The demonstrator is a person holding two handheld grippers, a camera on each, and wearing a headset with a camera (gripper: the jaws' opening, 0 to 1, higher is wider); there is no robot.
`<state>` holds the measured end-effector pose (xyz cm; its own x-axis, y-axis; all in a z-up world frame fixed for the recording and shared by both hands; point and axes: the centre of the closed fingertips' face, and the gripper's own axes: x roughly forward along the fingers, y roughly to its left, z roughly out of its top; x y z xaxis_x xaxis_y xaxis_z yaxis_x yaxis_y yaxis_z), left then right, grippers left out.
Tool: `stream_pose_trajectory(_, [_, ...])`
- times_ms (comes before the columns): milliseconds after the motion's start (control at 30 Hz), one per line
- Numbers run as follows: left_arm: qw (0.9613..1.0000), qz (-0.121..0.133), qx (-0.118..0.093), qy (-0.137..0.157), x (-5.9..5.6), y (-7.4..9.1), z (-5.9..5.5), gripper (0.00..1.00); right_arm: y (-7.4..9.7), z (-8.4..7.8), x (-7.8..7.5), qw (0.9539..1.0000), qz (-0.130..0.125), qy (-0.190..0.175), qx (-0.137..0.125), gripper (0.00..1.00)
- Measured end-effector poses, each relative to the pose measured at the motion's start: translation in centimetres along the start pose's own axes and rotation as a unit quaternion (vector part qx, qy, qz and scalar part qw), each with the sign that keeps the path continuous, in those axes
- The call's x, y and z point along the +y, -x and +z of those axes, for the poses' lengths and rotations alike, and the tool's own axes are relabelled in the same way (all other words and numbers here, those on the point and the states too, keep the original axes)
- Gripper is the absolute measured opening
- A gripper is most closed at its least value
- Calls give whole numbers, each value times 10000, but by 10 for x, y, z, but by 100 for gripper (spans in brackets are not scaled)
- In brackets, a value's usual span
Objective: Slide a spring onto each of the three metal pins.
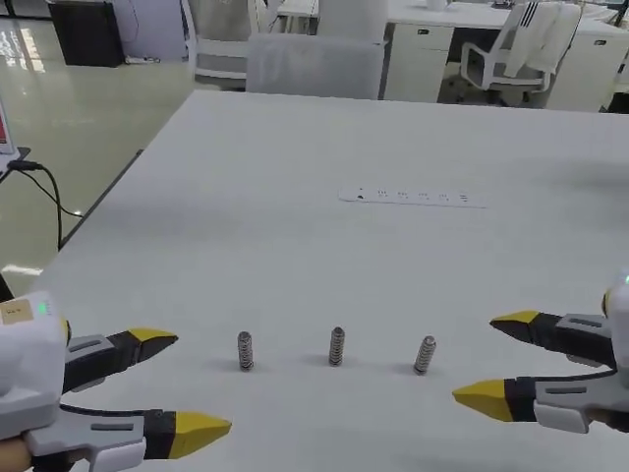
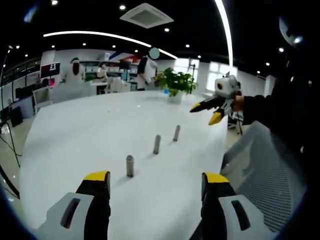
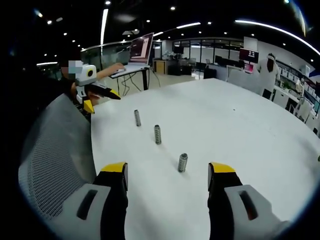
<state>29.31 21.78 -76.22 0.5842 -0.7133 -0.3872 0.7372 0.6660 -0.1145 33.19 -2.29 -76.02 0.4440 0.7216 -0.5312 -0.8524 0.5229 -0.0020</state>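
Three metal pins stand in a row near the front of the white table [image 1: 373, 265], each with a spring coiled round it: left pin [image 1: 245, 350], middle pin [image 1: 336, 346], right pin [image 1: 425, 354]. My left gripper [image 1: 182, 383] is open at the lower left, a short way left of the left pin [image 2: 130, 165]. At the lower right my right gripper [image 1: 496, 359] is open too, just right of the right pin [image 3: 183, 162]. Nothing is between either pair of yellow-tipped jaws. From each side, the row runs toward the other gripper [image 2: 207, 111] [image 3: 97, 98].
A flush power strip [image 1: 411, 197] is set into the table's middle. Office chairs [image 1: 314, 64] and desks stand beyond the far edge. A cable [image 1: 49, 197] hangs off the left side. A mesh chair back [image 3: 55, 150] is close to the table's near edge.
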Motion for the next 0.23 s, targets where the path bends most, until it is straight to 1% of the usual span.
stream_pose_trajectory(233, [10000, -3, -33, -2, -1, 1, 1, 71, 6, 3, 4, 10000, -57, 2, -40, 64])
